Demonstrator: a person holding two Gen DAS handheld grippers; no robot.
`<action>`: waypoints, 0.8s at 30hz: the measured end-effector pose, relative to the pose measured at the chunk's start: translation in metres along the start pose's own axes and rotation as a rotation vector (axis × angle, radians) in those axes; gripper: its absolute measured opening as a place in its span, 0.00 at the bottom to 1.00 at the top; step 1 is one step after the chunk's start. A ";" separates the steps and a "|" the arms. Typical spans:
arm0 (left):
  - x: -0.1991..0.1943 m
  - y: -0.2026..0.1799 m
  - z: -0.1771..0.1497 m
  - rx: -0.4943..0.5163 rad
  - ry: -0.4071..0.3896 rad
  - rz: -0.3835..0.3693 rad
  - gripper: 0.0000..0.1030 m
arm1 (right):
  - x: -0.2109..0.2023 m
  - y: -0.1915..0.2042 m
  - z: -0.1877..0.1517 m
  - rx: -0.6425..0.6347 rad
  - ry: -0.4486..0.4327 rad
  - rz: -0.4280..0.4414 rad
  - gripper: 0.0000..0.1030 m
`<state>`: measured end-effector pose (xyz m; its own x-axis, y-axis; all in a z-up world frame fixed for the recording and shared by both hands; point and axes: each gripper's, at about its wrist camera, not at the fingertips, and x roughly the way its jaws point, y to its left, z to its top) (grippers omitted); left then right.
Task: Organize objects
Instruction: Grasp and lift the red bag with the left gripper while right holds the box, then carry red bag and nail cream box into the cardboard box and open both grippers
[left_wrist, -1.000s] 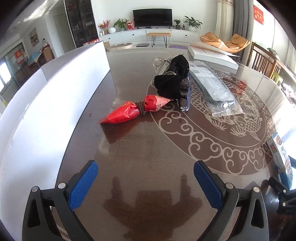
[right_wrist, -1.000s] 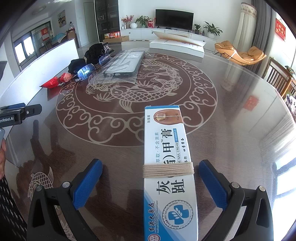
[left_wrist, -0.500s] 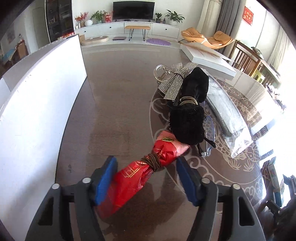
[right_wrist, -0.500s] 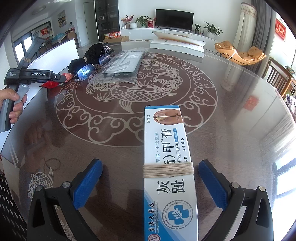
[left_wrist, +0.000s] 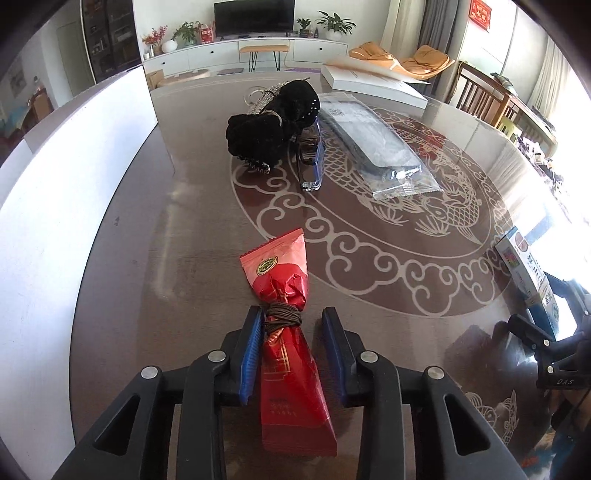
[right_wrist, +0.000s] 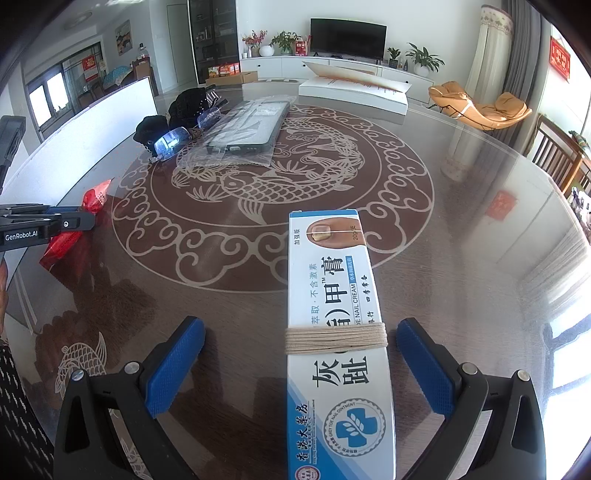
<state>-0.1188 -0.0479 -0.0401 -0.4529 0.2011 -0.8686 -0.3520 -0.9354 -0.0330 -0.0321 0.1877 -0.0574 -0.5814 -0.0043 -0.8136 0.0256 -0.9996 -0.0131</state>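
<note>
Packet (left_wrist: 286, 328) of red foil is lying on the table (left_wrist: 184, 229), long axis running straight out along the left gripper (left_wrist: 291, 349), whose narrow jaws are closing at its string-tied waist. One pad touches, the other doesn't. Right gripper (right_wrist: 301, 363) sits wide around the cream box (right_wrist: 332, 325).

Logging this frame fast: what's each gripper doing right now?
Left gripper: jaws closing around the red packet; left pad touches its cord wrap, right pad still clear.
Right gripper: open, straddling the ointment box, not gripping.
</note>
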 end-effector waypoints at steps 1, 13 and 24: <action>0.000 -0.003 -0.001 0.012 0.000 0.021 0.36 | 0.000 0.000 0.000 0.000 0.000 0.000 1.00; -0.029 0.002 -0.024 -0.091 -0.104 0.088 0.17 | -0.008 -0.034 0.023 0.073 0.074 0.132 0.42; -0.090 -0.004 -0.038 -0.083 -0.241 0.142 0.17 | -0.051 -0.014 0.036 0.078 0.021 0.241 0.42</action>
<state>-0.0457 -0.0735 0.0195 -0.6779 0.1206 -0.7252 -0.2078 -0.9777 0.0317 -0.0325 0.2006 0.0051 -0.5488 -0.2428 -0.7999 0.0978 -0.9690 0.2271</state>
